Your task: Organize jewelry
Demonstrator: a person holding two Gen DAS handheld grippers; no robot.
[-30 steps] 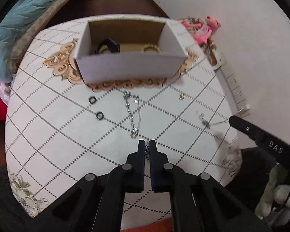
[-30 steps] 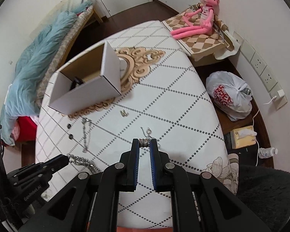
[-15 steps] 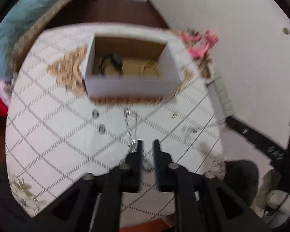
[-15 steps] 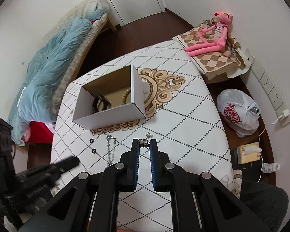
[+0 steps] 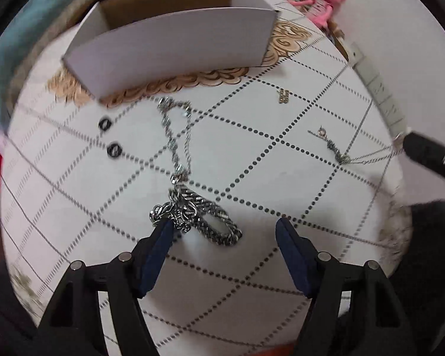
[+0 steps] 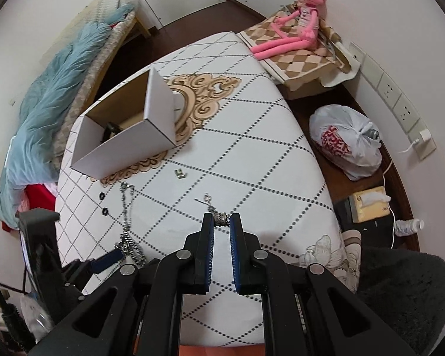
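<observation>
Left wrist view
Left tongs (image 5: 225, 231): spread wide apart, holding nothing; the left fingertip (image 5: 162, 231) touches the edge of the heavy chain pile.
Heavy chain (image 5: 198, 216): bunched silver links on the tabletop (image 5: 74, 195) between the fingertips, nearer the left one; its loop runs slantwise toward lower right.
Thin chain (image 5: 178, 136): a narrow doubled loop, long axis running from the heavy chain away toward the box.
Box (image 5: 175, 47): open white cardboard, beyond the chains, long side facing the camera; contents hidden from here.
Black rings (image 5: 109, 136): two, lying flat left of the thin chain, apart from each other.
Small gold piece (image 5: 283, 96): lying alone, right of the box's near corner.
Fine necklace (image 5: 332, 145): stretched from a clasp on the tabletop rightward to the right tongs' tip at the frame edge.

Right wrist view
Right tongs (image 6: 222, 219): nearly together, clamped on a small beaded section of the fine necklace (image 6: 222, 218).
Necklace lie: the free end trails away from the fingertips toward the box, clasp resting on the tabletop (image 6: 267, 163).
Box (image 6: 127, 136): up left, a dark item visible inside.
Left tongs (image 6: 115, 256): lower left, blue pad touching the heavy chain (image 6: 130, 246).
</observation>
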